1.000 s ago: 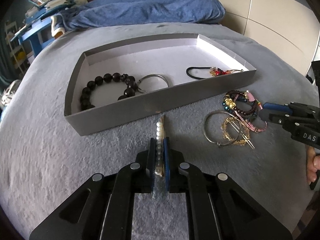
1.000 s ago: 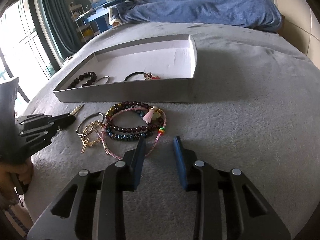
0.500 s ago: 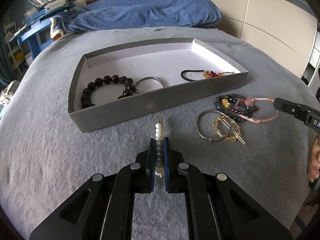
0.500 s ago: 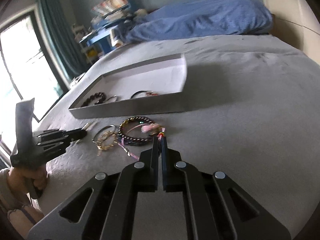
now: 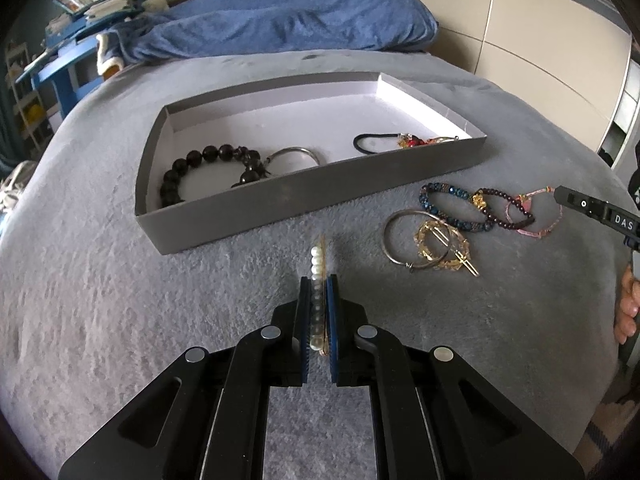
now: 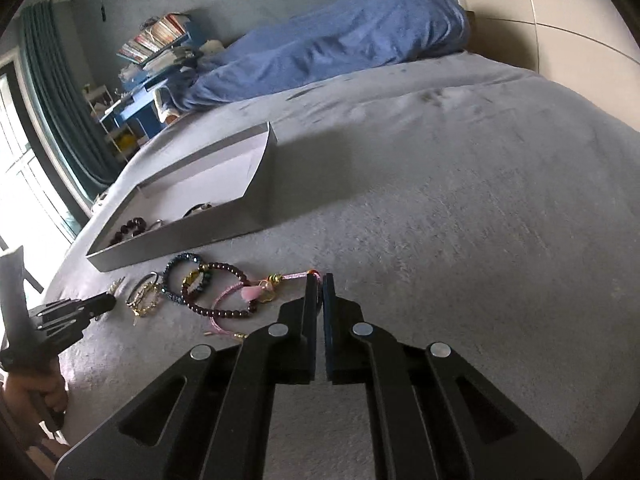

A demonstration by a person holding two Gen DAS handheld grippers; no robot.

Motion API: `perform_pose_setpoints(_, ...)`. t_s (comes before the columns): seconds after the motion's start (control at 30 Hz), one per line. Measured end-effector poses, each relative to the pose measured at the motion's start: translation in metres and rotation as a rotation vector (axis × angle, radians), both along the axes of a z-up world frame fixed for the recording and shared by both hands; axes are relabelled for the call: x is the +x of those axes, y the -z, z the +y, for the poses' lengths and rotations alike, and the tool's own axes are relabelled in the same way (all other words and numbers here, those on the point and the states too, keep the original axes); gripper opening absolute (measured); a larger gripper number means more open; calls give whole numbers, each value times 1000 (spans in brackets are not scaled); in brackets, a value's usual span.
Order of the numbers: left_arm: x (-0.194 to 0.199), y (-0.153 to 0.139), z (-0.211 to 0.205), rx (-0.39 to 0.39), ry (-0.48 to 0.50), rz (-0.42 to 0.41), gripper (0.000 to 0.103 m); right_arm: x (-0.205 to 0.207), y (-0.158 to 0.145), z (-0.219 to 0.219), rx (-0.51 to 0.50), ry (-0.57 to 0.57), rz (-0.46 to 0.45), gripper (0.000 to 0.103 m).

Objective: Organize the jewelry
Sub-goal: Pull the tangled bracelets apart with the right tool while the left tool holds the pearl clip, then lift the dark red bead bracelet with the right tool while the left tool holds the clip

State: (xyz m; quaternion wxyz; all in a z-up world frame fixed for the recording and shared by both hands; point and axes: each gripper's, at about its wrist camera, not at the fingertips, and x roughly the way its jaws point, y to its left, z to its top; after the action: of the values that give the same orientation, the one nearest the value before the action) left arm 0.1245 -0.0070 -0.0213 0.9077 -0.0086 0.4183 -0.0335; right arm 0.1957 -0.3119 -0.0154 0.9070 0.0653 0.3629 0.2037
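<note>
Black bead bracelet (image 6: pixel 129 227) behind tray wall (image 6: pixel 188 240)

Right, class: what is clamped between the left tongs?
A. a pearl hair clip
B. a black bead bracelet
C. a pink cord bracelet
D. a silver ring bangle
A: the left tongs are shut on the pearl hair clip, its pearls sticking out past the tips toward the grey tray.

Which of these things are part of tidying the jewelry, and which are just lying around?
Part of the job:
grey tray
pearl hair clip
pile of bracelets
black bead bracelet

Just lying about:
blue blanket
books
</note>
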Motion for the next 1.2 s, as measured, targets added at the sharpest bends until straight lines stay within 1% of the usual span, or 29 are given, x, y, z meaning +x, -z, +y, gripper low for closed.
perform_pose_setpoints(0.07,2,2,1,-2,-7,10,8,-4,-2,4,-6,-22,-25,34)
perform_pose_setpoints(0.13,4,3,1,-3,-7,16,8,-8,-5,14,-19,-72,-55,44)
perform_pose_setpoints(0.4,5,5,1,0,-8,19,9,-6,-8,61,-49,-242,-63,44)
perform_pose_setpoints(0.53,7,6,2,-4,-8,20,9,-13,-1,86,-115,-339,-49,44)
perform_pose_setpoints(0.63,9,7,2,-2,-6,19,10,-13,5,100,-163,-387,-23,44)
perform_pose_setpoints(0.7,10,8,2,3,-4,16,10,-10,11,107,-190,-397,-3,44)
perform_pose_setpoints(0.73,11,8,1,8,-4,15,10,-8,12,108,-198,-398,3,40)
perform_pose_setpoints(0.77,12,9,0,13,-3,15,10,-7,13,109,-200,-400,6,28)
perform_pose_setpoints(0.8,12,9,0,18,-3,14,10,-6,14,109,-201,-397,11,22)
perform_pose_setpoints(0.83,11,9,-1,20,-2,12,10,-6,14,108,-195,-398,14,13)
perform_pose_setpoints(0.87,11,8,-1,19,0,10,9,-6,13,106,-184,-399,10,7)
perform_pose_setpoints(0.97,9,7,-1,9,4,-4,8,-10,6,99,-142,-394,-24,6)
perform_pose_setpoints(1.2,-4,-9,-2,-13,26,-79,8,-16,-22,79,-20,-387,-77,6)
